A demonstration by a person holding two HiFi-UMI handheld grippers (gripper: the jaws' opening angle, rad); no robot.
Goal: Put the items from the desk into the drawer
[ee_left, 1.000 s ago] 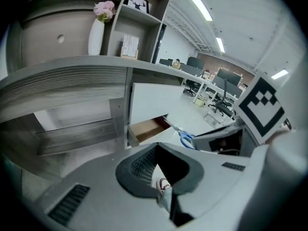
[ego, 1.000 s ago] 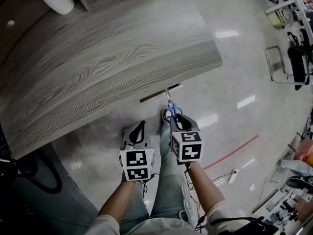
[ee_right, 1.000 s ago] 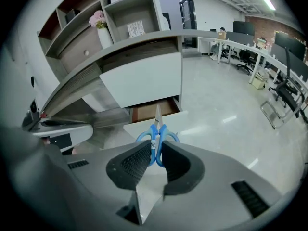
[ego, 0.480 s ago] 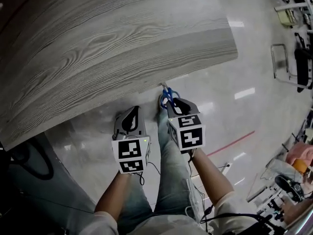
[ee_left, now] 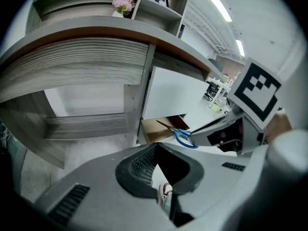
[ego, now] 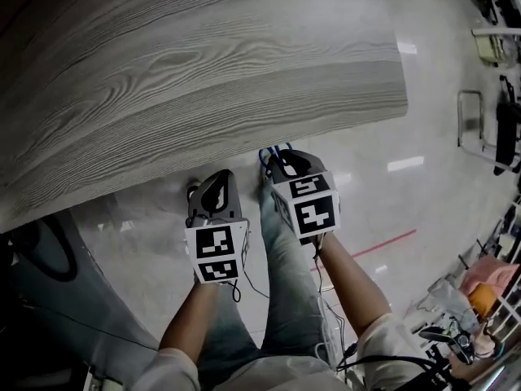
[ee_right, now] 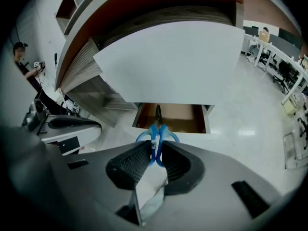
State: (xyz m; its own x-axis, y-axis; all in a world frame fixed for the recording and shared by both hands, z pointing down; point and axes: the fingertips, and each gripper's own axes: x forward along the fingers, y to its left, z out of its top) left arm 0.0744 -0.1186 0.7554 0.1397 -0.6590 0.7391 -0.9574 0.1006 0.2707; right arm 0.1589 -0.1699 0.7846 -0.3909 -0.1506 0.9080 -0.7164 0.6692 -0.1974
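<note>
Grey wood-grain table (ego: 203, 72) over glossy floor, with an open drawer (ee_right: 185, 120) under it. Right claw (ee_right: 155, 154) pinches scissors (ee_right: 156, 133) at the blue handles, dark blades pointing into the drawer. Probably light, stiff, sharp-tipped; handles suit gripping, though smooth plastic could slip. Left claw (ee_left: 155, 153) pressed together, empty.
</note>
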